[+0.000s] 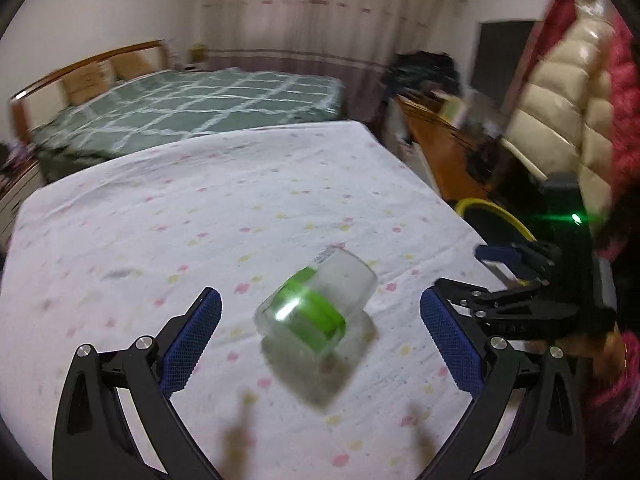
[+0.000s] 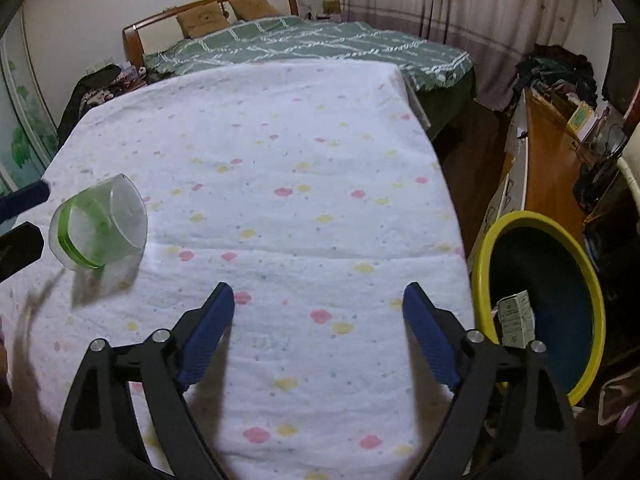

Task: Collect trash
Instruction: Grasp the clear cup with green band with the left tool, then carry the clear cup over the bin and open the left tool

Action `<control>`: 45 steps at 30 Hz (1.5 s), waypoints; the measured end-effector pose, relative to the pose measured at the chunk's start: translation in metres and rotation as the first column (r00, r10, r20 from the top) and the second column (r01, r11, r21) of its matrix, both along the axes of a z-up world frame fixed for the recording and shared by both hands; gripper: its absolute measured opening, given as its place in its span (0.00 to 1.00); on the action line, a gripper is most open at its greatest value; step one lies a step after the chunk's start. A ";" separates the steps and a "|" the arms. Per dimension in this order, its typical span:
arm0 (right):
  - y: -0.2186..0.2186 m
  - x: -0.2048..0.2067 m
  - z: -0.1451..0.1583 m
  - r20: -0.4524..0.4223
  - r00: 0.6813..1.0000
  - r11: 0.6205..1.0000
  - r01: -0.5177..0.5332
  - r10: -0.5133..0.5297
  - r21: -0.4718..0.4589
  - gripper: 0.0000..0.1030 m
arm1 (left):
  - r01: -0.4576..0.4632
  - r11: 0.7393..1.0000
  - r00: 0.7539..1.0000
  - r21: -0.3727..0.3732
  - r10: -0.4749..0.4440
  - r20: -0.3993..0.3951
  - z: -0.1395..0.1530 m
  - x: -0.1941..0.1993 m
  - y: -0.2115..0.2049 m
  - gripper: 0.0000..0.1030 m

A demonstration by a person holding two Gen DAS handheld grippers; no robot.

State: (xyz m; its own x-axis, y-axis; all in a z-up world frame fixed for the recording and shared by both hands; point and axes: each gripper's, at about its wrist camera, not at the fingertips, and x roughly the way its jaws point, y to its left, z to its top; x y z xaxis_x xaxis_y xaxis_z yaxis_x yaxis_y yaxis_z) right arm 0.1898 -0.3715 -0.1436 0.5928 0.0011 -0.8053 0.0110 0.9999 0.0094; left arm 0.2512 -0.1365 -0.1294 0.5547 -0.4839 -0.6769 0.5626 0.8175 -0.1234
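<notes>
A clear plastic cup point(image 1: 344, 280) with a green band lies tipped on its side on the flowered white tablecloth point(image 1: 200, 208). My left gripper point(image 1: 320, 294) stands open around it, with clear gaps between the blue pads and the cup. In the right wrist view the cup point(image 2: 100, 224) sits at the far left, with the left gripper point(image 2: 24, 220) just beside it. My right gripper point(image 2: 319, 292) is open over bare cloth near the table's right edge, nothing between its fingers. It also shows at the right of the left wrist view as the right gripper point(image 1: 472, 272).
A yellow-rimmed bin point(image 2: 520, 216) with a dark liner stands on the floor off the table's right edge, a small carton point(image 2: 516, 318) inside. A wooden desk point(image 2: 548, 168) with clutter lies beyond it. A green-quilted bed point(image 2: 320, 48) is behind the table. A person's sleeve point(image 1: 616, 380) is at the right.
</notes>
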 end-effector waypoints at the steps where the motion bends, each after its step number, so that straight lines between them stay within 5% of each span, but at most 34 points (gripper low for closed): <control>1: 0.000 0.003 -0.002 -0.014 1.000 1.000 -0.008 0.008 -0.003 0.95 | 0.029 0.999 0.999 0.031 -0.030 0.012 -0.002 0.004 -0.003 0.95; 11: 0.003 0.002 -0.002 -0.022 1.000 1.000 -0.020 0.019 -0.017 0.95 | 0.207 0.963 0.976 0.172 -0.214 0.024 -0.010 0.025 -0.024 0.93; 22: 0.003 0.002 -0.002 -0.022 1.000 1.000 -0.020 0.019 -0.017 0.95 | 0.313 0.920 0.950 0.236 -0.307 -0.060 -0.040 0.038 -0.034 0.72; 30: 0.003 0.002 -0.002 -0.022 1.000 1.000 -0.019 0.019 -0.017 0.95 | 0.244 0.946 0.970 0.211 -0.238 -0.057 -0.039 0.043 -0.036 0.48; 45: 0.003 0.002 -0.002 -0.022 1.000 1.000 -0.019 0.019 -0.017 0.95 | 0.014 0.986 1.000 0.166 -0.011 -0.020 -0.029 0.038 -0.024 0.48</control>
